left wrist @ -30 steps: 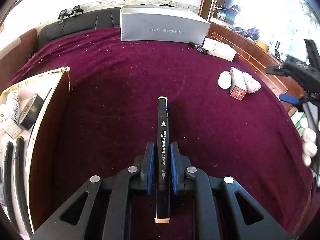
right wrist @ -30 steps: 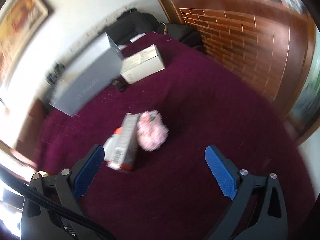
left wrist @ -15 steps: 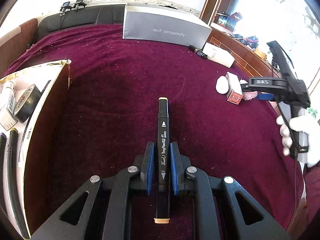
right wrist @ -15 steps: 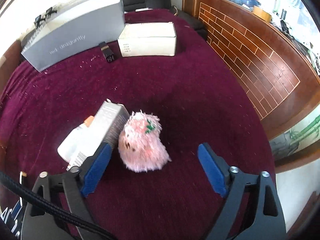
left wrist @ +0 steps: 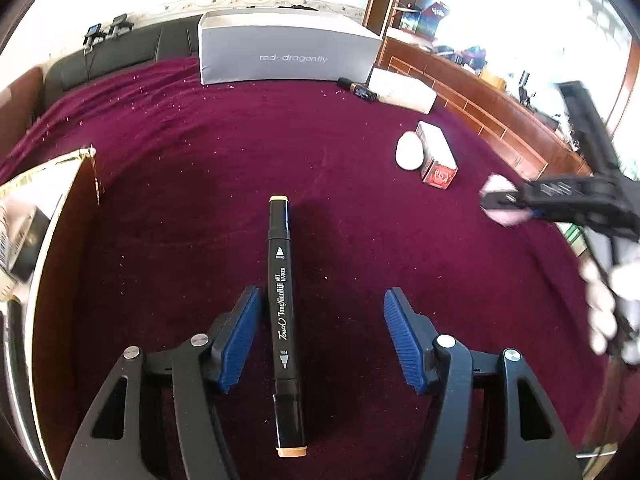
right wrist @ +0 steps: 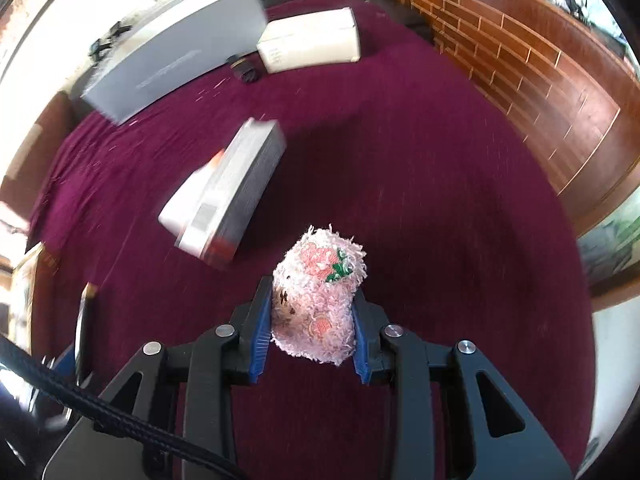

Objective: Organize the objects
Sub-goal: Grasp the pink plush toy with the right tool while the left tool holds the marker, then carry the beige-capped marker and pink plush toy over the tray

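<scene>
- The open box [left wrist: 60,216] at the left edge of the left wrist view is cut off by the frame; its contents are blurred and cannot be made out.
- In the same view the right gripper [left wrist: 506,210] and the gloved hand [left wrist: 604,308] behind it are smeared with motion, and only a scrap of pink shows at its tips.
- The right wrist view is blurred away from the centre: the print on the small grey carton [right wrist: 236,196] and the white bottle [right wrist: 180,208] lying against it is unreadable.
- A dark pen-like thing [right wrist: 86,320] at the lower left of that view is too blurred to name.
- The black art marker [left wrist: 284,304] reads "Touch", "TongNianBiJi" and "ART MARKER"; it has tan end caps.
- The large grey box [left wrist: 288,50] at the back reads "red- dragonfly".
- The small carton [left wrist: 436,156] shows a red end with a white emblem, too small to read.
- The left gripper [left wrist: 320,332] is spreading its jaws; the marker lies on the maroon cloth [left wrist: 200,160] between them, close to the left pad, with the right pad clear of it.
- The right gripper [right wrist: 310,320] is closing, its blue pads pressing both sides of the pink fluffy toy [right wrist: 318,296], which carries pink flower and green leaf embroidery.
- A white carton [right wrist: 310,40] and a small dark marker [right wrist: 244,70] sit just beside the grey box.
</scene>
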The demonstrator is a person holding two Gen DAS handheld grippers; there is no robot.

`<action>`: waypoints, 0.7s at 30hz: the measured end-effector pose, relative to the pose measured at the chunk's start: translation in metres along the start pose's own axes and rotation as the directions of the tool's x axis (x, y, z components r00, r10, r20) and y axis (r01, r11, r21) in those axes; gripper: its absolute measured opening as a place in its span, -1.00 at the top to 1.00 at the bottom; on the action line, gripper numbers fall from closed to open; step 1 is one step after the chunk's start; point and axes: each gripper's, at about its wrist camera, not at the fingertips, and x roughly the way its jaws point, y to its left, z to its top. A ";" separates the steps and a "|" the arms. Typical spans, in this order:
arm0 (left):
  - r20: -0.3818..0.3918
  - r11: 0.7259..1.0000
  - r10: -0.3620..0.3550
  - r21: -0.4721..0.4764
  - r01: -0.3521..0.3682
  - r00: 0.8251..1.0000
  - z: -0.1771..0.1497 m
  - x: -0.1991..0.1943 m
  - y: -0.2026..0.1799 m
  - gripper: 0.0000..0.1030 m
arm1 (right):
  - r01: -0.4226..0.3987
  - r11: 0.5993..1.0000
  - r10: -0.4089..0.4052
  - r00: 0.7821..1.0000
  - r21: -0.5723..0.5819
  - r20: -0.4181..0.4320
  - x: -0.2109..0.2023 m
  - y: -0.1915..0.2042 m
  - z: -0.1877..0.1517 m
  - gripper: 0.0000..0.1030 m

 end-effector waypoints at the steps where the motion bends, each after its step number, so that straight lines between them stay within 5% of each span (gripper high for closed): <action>1: 0.001 1.000 0.003 0.000 -0.003 1.000 0.000 0.000 0.000 -0.08 | -0.021 1.000 0.021 1.000 0.001 -0.001 -0.006 0.001 -0.010 0.39; 3: 0.006 0.999 0.033 -0.013 -0.033 0.999 -0.001 -0.002 0.002 0.20 | -0.072 0.997 0.072 0.997 0.004 -0.003 -0.016 0.005 -0.029 0.39; 5: 0.011 0.997 0.060 -0.048 -0.059 0.998 -0.003 -0.005 0.010 0.79 | -0.098 0.995 0.098 0.995 -0.008 0.000 -0.022 0.012 -0.039 0.39; 10: 0.007 0.996 0.055 -0.064 -0.054 0.998 -0.007 -0.013 0.018 0.79 | -0.071 0.991 0.077 0.996 -0.114 0.054 -0.042 0.042 -0.060 0.39; 21: 0.094 0.997 0.047 -0.058 -0.042 0.994 -0.020 -0.073 0.014 0.78 | -0.183 0.965 0.199 0.978 -0.188 0.068 -0.068 0.081 -0.086 0.39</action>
